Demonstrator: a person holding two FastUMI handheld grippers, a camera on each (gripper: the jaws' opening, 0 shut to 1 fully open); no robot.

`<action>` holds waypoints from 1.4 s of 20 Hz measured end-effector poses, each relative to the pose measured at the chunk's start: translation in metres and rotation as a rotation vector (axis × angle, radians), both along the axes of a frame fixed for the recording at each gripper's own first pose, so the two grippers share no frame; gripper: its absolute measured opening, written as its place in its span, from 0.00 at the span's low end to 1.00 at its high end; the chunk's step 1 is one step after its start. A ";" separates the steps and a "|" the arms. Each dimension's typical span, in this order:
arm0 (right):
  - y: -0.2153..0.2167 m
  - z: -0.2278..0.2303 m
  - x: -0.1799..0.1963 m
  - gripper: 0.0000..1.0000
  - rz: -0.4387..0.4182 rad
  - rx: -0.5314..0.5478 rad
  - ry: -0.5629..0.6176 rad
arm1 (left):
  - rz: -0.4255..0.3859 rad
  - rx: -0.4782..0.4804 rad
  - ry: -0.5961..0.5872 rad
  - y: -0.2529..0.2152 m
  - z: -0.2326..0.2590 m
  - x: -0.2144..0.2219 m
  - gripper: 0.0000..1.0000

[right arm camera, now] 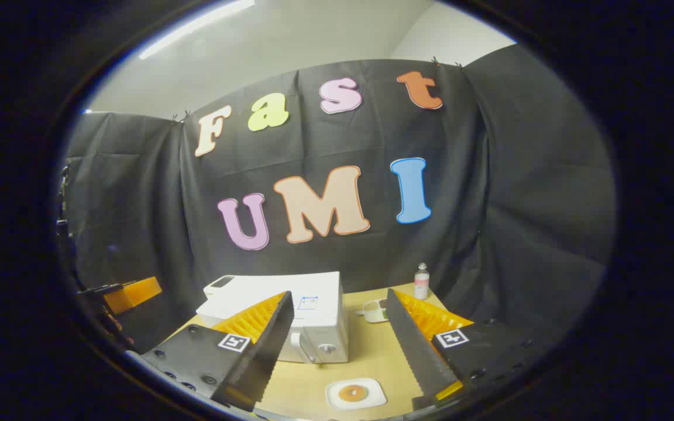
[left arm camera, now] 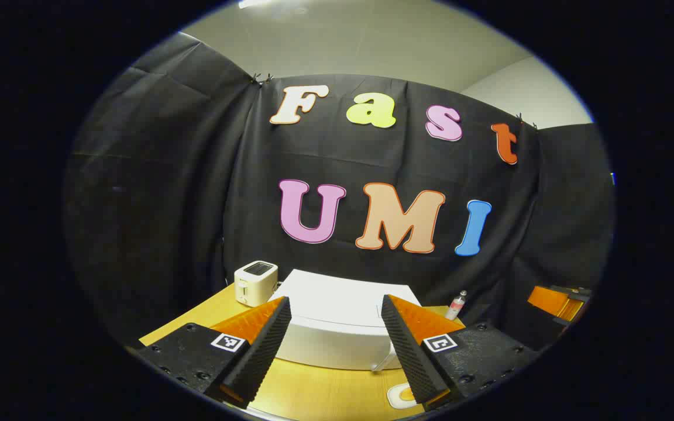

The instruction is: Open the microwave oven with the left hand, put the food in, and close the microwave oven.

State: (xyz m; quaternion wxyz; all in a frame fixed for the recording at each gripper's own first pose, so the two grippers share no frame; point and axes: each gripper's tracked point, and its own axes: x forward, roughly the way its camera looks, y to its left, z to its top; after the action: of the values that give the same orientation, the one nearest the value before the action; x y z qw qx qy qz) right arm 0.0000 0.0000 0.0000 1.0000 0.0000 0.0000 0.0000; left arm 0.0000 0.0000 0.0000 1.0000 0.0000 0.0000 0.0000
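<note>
The microwave sits shut on the wooden table, its white top towards the black cloth wall and its door and knob facing the near edge. In front of it, near the table's front edge, lies a white plate with 1 round brown piece of food on it. Behind the plate, just beside the microwave's right side, stands a small white bowl with something dark inside — too small to tell what. A small bottle stands upright at the back by the cloth.

In the left gripper view the microwave lies straight ahead, with a white toaster just beside its left corner, both slots on top.

The left gripper hangs above the table with its 2 fingers spread wide, holding nothing. The right gripper is likewise wide apart and holds nothing — plate and food lie between its fingers, lower down.
</note>
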 end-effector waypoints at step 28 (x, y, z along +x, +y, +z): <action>-0.075 -0.003 0.026 0.92 -0.092 -0.046 0.030 | -0.032 0.006 0.114 -0.038 -0.070 0.028 0.91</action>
State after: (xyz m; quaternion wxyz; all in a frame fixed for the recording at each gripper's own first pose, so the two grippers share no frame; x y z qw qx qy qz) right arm 0.0255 -0.0754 -0.0034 0.9986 -0.0228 0.0151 -0.0459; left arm 0.0282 -0.0382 -0.0699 0.9982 0.0029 0.0569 -0.0161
